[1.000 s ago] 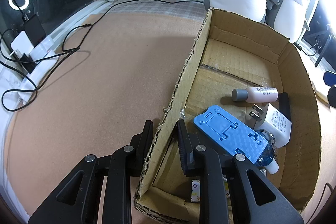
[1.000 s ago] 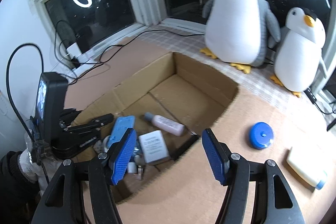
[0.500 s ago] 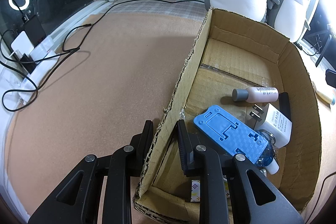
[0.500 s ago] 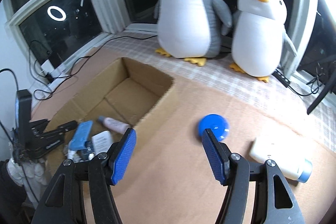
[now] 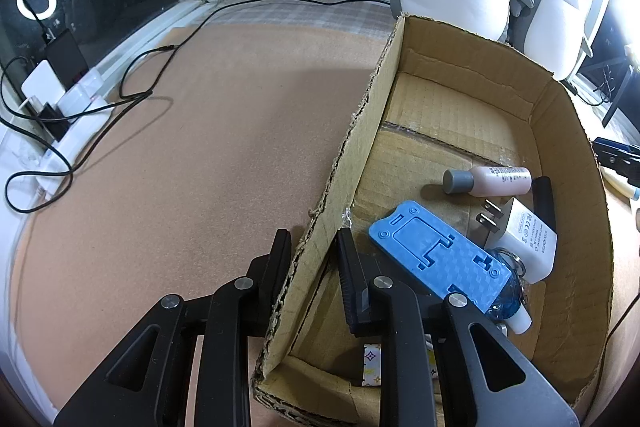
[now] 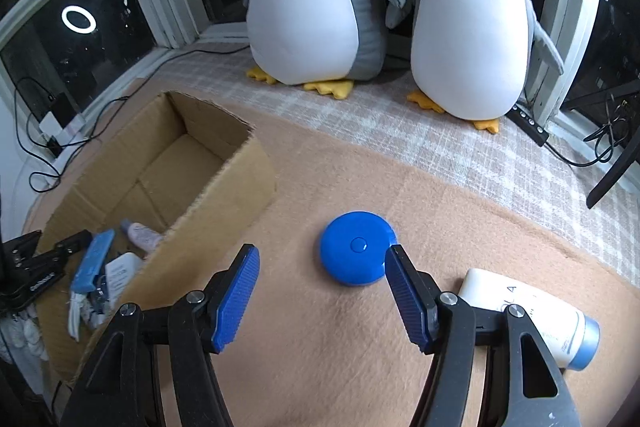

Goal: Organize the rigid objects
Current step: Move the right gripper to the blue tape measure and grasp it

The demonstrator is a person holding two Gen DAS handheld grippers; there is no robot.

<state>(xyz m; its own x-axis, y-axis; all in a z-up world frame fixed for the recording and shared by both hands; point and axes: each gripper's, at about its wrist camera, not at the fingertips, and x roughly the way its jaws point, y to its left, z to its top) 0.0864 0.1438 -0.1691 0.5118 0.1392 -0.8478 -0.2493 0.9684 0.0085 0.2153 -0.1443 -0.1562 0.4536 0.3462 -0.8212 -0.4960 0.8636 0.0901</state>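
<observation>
Round glossy blue disc (image 6: 357,248), small center button.

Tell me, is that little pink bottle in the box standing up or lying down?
Lying down. The pink bottle rests on its side on the cardboard box floor, grey cap pointing sideways.

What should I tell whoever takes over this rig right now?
Left gripper: jaws straddle the near wall of the cardboard box, steadying it.
Right gripper: open, empty, just short of the blue round case on the mat.
Done: pink bottle, blue phone stand and white charger are in the box.
Left: the blue case, then the white tube beside the right jaw.
</observation>
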